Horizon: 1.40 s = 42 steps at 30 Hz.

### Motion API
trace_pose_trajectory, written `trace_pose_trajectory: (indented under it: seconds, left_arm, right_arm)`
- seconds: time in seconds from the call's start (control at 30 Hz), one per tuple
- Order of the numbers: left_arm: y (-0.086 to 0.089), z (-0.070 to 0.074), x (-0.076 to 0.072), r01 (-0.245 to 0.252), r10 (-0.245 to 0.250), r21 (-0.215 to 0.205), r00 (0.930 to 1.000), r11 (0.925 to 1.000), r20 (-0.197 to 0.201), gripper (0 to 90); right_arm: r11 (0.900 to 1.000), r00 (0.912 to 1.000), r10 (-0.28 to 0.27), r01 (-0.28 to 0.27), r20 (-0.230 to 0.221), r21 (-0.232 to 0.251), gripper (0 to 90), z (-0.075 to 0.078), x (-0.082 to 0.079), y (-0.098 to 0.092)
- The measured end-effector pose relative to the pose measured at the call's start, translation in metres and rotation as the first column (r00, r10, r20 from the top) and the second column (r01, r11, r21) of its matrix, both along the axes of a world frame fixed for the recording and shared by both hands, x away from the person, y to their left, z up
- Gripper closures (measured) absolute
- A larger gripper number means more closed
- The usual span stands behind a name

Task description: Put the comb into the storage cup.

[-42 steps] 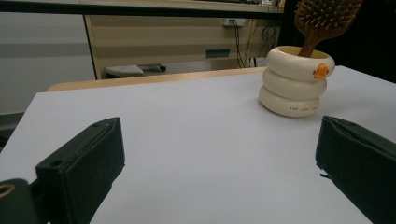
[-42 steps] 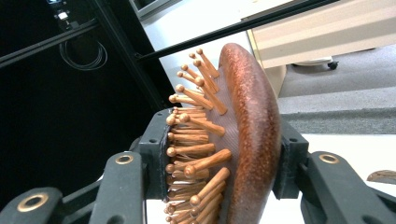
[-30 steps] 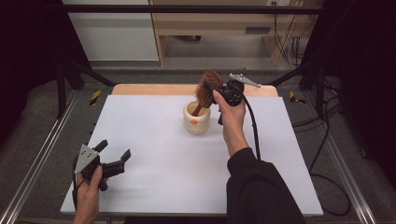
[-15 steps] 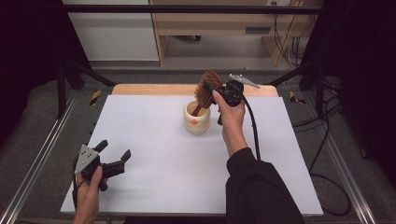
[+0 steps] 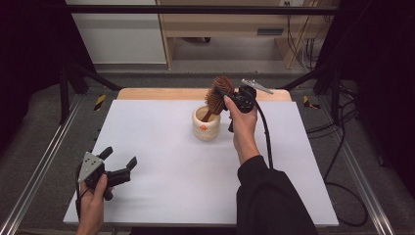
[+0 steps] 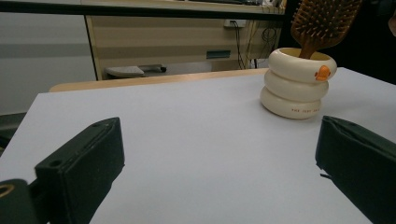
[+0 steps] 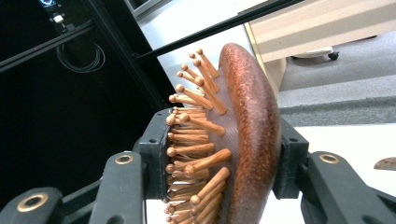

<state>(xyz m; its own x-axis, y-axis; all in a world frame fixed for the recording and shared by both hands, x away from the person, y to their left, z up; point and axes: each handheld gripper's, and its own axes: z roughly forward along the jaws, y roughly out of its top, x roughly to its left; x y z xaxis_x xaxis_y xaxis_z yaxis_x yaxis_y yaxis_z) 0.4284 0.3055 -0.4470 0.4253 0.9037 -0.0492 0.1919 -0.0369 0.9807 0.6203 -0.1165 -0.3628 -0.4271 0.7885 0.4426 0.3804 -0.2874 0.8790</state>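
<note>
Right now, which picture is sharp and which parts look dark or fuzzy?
Right gripper view: the hairbrush is crisp, the room behind dark. Left gripper view: the cream holder is sharp, the near black jaws soft-edged. High view: the white table is bright, the surroundings dim.

A white bench (image 5: 161,176) with a pale wooden strip along its far edge is seen from above. One thing stands directly on it: a cream holder (image 5: 206,125) of three stacked rings, marked with an orange emblem, set toward the far middle of the surface.
</note>
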Motion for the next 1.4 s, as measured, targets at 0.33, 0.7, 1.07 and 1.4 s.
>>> trace_pose_trajectory:
  seconds: [0.33,0.7,1.07,1.4]
  left_arm:
    - [-0.001,0.000,0.000,0.002,-0.002,0.002,1.0000,1.0000,-0.001,1.4]
    - [0.000,0.000,0.000,0.000,0.000,-0.001,1.0000,1.0000,-0.001,1.4]
    - [0.000,0.000,0.000,0.002,-0.002,-0.001,1.0000,1.0000,-0.002,1.4]
    - [-0.001,0.000,0.000,0.005,-0.005,0.001,1.0000,1.0000,-0.003,1.4]
  right_arm:
    - [1.000,1.0000,0.006,-0.006,-0.008,0.011,50.2,-0.001,0.000,0.005]
    - [1.000,0.9999,0.009,-0.008,-0.014,0.021,50.1,-0.006,0.002,0.004]
    - [0.999,0.9997,0.004,-0.003,-0.026,0.036,50.1,-0.012,0.003,0.004]
    - [0.999,0.9995,0.003,-0.001,-0.032,0.037,49.6,-0.013,0.004,0.003]
